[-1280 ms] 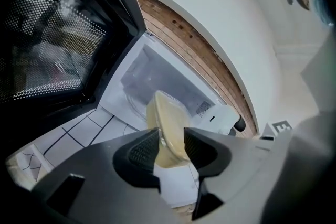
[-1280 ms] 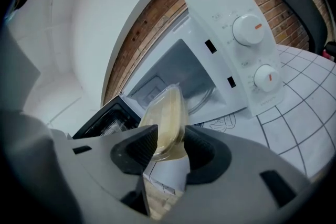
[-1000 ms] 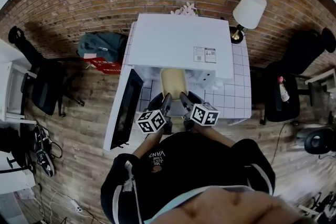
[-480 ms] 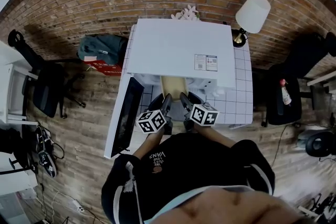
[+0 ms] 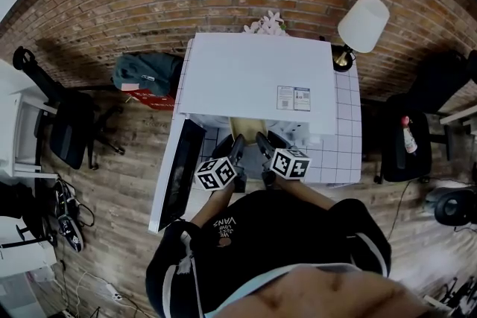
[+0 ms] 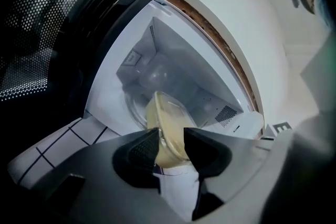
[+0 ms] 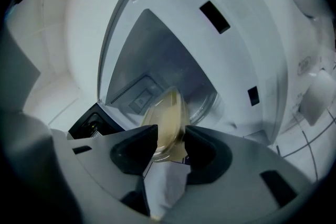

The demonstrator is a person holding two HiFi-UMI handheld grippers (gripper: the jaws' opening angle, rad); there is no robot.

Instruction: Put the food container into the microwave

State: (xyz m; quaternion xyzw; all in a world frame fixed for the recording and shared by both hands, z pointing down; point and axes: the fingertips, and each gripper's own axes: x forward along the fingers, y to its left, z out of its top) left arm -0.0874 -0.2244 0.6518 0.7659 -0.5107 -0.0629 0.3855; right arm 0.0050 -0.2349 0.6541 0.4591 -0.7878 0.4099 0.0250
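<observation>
A clear food container [image 6: 167, 126] with pale yellow contents is held from both sides at the mouth of the white microwave [image 5: 253, 74]. My left gripper [image 6: 170, 143] is shut on its near left edge. My right gripper [image 7: 172, 136] is shut on the container [image 7: 165, 122] from its right edge. The container is partly inside the cavity, above the glass turntable [image 6: 137, 107]. In the head view only a strip of the container [image 5: 246, 127] shows under the microwave's top. The door [image 5: 177, 171] stands wide open to the left.
The microwave sits on a white tiled table [image 5: 339, 149]. A lamp [image 5: 363, 22] stands at the back right corner, flowers [image 5: 267, 24] behind. A dark chair [image 5: 63, 123] and a green bag [image 5: 145, 71] are on the floor at left, another chair [image 5: 406, 134] at right.
Both grippers have carried the container forward into the microwave opening; less of it shows under the microwave's top in the head view. The jaws kept their hold.
</observation>
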